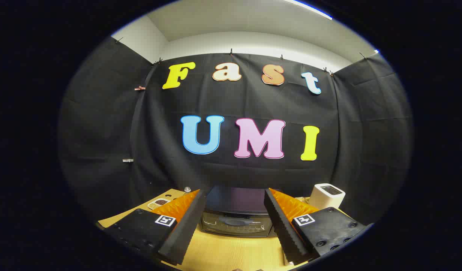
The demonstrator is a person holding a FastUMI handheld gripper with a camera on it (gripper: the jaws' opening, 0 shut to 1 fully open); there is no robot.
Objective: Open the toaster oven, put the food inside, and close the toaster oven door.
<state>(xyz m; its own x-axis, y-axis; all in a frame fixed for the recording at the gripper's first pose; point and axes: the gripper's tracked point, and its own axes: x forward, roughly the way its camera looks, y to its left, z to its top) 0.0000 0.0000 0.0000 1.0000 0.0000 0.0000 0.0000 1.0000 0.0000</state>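
Observation:
A dark toaster oven (235, 215) stands on the wooden table (231, 250), straight ahead and beyond my fingers, its door shut with the handle across the front. My gripper (234, 199) is open, held above the table some way short of the oven, with nothing between its fingers. A small plate with food (159, 203) lies on the table to the left of the oven, partly hidden behind the left finger (186, 226).
A white toaster-like appliance (327, 195) stands to the right of the oven, behind the right finger. A small round knob-like item (187, 189) sits at the back left of the table. Black cloth walls close in the booth on three sides.

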